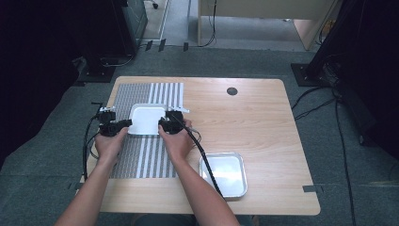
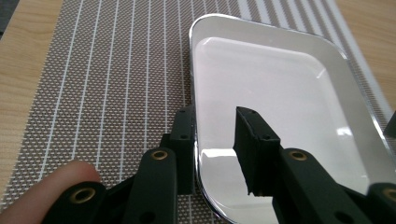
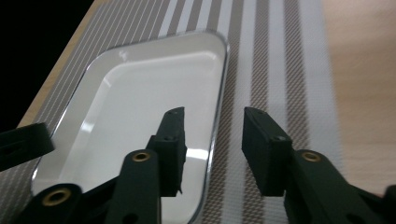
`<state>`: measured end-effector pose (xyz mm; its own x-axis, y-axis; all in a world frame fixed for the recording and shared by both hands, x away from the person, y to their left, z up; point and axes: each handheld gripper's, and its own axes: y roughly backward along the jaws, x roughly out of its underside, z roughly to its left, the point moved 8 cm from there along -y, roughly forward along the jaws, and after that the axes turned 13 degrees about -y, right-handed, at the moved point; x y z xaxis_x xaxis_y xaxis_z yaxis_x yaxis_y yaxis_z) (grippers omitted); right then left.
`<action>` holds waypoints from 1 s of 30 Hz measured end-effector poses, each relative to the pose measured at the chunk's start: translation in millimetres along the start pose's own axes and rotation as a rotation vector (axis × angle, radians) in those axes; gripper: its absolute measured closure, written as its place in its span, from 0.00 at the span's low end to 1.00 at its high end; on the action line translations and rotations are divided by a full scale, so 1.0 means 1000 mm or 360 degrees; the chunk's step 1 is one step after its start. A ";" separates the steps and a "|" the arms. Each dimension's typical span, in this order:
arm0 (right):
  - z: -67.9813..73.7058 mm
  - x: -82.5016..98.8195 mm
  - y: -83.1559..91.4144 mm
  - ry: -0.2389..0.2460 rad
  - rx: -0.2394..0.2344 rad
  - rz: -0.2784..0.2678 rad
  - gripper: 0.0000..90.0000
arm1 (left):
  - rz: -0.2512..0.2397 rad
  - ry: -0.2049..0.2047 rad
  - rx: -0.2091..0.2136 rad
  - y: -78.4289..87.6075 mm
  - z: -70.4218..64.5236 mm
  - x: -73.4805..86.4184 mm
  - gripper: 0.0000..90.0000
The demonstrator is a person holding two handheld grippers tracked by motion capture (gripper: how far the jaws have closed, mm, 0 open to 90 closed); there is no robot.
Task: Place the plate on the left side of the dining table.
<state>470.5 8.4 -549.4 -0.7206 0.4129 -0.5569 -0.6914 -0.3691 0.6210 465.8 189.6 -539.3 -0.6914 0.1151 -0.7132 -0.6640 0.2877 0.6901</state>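
A shiny metal tray (image 1: 147,117) lies empty on a striped placemat (image 1: 141,160) at the left of the wooden table. My left gripper (image 1: 125,124) is at the tray's left rim and my right gripper (image 1: 163,124) at its right rim. In the left gripper view the left gripper (image 2: 215,114) straddles the rim of the tray (image 2: 271,79): one jaw is over the mat, the other inside, with a gap showing. In the right gripper view the right gripper (image 3: 214,113) straddles the opposite rim of the tray (image 3: 154,88) the same way, pads apart from the metal.
A second empty metal tray (image 1: 230,172) sits near the table's front right, with the right gripper's cable (image 1: 202,153) running across its left edge. A round grommet hole (image 1: 232,91) marks the far middle of the tabletop. Cables and dark equipment surround the table on the floor.
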 end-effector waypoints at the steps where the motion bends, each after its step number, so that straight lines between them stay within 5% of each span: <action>1: 0.000 0.000 0.000 0.0000 0.0000 0.0000 0.66 | 0.0000 0.0000 0.0000 0.000 0.000 0.000 0.75; 5: -0.001 -0.009 0.012 0.0030 -0.0052 -0.0023 0.55 | -0.0039 0.0002 0.0025 0.010 0.000 -0.001 0.63; 7: -0.002 -0.013 0.020 0.0104 -0.0085 -0.0015 0.50 | -0.0067 -0.0018 0.0053 0.017 -0.002 -0.002 0.56; 8: -0.004 -0.016 0.029 0.0245 -0.0084 -0.0048 0.45 | -0.0080 -0.0043 0.0058 0.021 -0.004 -0.002 0.52; 11: -0.010 -0.019 0.038 0.0318 -0.0077 -0.0032 0.43 | -0.0097 -0.0097 0.0094 0.031 -0.010 -0.001 0.42; 15: -0.030 -0.031 0.060 0.0276 -0.0074 -0.0059 0.33 | -0.0140 -0.0153 0.0124 0.042 -0.019 0.000 0.25; 17: -0.033 -0.032 0.063 0.0284 -0.0053 -0.0056 0.33 | -0.0175 -0.0171 0.0122 0.047 -0.023 -0.001 0.22; 20: -0.048 -0.033 0.076 0.0425 -0.0008 -0.0028 0.29 | -0.0212 -0.0201 0.0066 0.054 -0.026 0.000 0.18; 30: -0.075 -0.041 0.110 0.0411 -0.0040 -0.0053 0.28 | -0.0188 -0.0159 0.0047 0.068 -0.027 0.012 0.18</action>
<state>420.4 -111.6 -499.2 -0.6842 0.1999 -0.7013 -0.7138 -0.3807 0.5879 404.1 185.0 -497.7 -0.5765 0.1725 -0.7987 -0.7293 0.3324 0.5981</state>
